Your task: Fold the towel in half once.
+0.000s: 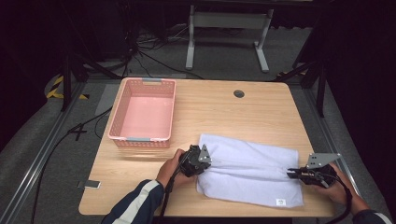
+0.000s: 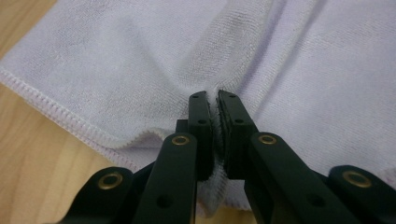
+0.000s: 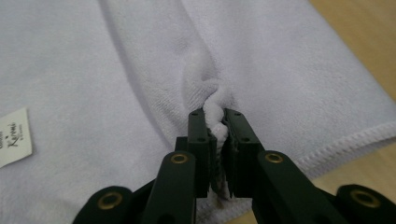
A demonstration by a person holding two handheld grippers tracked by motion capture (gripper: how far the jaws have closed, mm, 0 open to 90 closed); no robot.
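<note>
Both the left gripper [image 1: 201,161] and right gripper [image 1: 293,173] clamp opposite edges of the pale lilac terry towel [image 1: 250,168] on the wooden table [image 1: 224,112]; lift evenly, probably folding, keeping it taut.

The pale lilac towel [image 1: 252,168] lies spread flat across the near right part of the table [image 1: 224,112], a soft terry cloth with a stitched hem along its edges and a small white label [image 3: 14,136] sewn near its front right corner. Its left edge is pinched into a little ridge between the jaws of the left gripper [image 2: 214,100], its right edge is bunched up between the jaws of the right gripper [image 3: 215,114], and a long crease runs across the cloth from one pinch to the other.
</note>
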